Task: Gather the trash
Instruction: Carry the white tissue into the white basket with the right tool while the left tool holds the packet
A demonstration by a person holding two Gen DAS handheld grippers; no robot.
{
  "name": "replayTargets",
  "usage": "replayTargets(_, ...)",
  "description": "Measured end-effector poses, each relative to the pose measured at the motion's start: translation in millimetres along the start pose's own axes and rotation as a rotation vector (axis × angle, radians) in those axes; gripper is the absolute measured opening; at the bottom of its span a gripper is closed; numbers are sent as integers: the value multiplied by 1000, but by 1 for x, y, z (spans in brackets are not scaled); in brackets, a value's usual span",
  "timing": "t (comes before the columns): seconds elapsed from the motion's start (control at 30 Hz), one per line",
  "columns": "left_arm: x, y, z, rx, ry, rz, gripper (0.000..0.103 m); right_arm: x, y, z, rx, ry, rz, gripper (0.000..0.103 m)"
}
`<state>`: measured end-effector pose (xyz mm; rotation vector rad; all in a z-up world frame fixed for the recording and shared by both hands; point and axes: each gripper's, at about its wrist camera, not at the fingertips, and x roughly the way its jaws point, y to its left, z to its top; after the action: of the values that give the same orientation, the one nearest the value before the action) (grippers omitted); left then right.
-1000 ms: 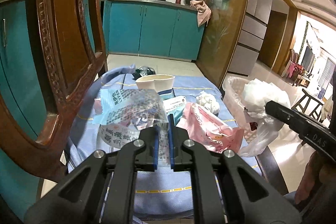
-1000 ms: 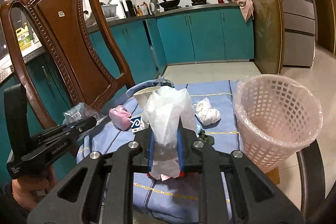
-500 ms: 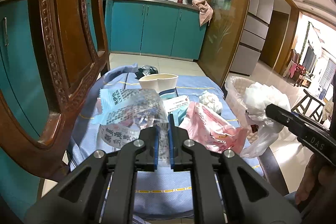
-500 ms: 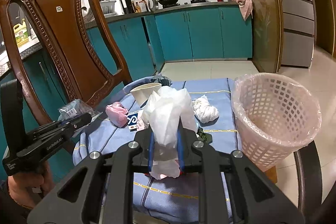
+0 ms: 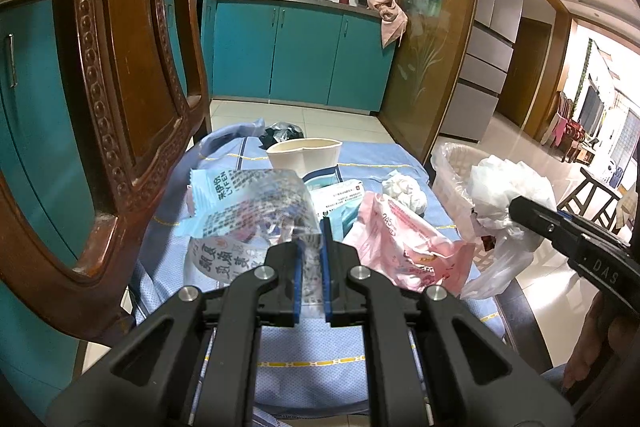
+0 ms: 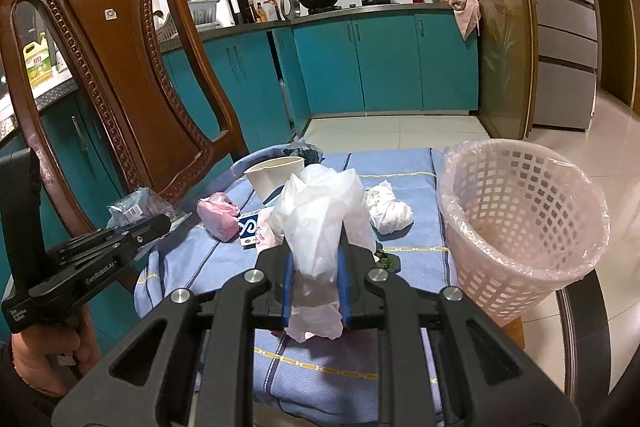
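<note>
I am working in a kitchen with teal cabinets, at a table (image 5: 360,155) covered by a blue cloth, with a carved wooden chair (image 5: 120,67) on the left.

In the left wrist view, my left gripper (image 5: 311,267) is pinching a clear printed wrapper (image 5: 248,215) between its blue pads. The wrapper is hanging above the near left part of the cloth. It looks very light, thin and slippery, so I judge that a grip on its lower edge is enough but it may slide out. A pink packet (image 5: 404,243) is lying just to the right, and a paper cup (image 5: 304,157) is standing farther away. My left hand is holding the tool level, pointing to the far side.

In the right wrist view, my right gripper (image 6: 314,283) is clenching a crumpled white plastic bag (image 6: 320,211), lifted over the middle of the table. It is soft and light and will crush easily. The lined pink basket (image 6: 520,223) is standing on the right, near the bag but apart from it. A white tissue ball (image 6: 388,213) is lying between them. I think the bag is going into the basket next.
</note>
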<state>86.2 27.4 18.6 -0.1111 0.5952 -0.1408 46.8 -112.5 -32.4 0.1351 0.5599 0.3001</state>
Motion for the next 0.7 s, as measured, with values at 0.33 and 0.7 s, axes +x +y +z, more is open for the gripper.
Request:
replayTargets(0.33, 1, -1, 0, 4, 2, -1, 9, -4, -4, 1, 4, -23, -15, 18)
replayTargets(0.7, 1, 1, 0, 5, -12, 1, 9, 9, -139, 52, 189, -198, -395, 33)
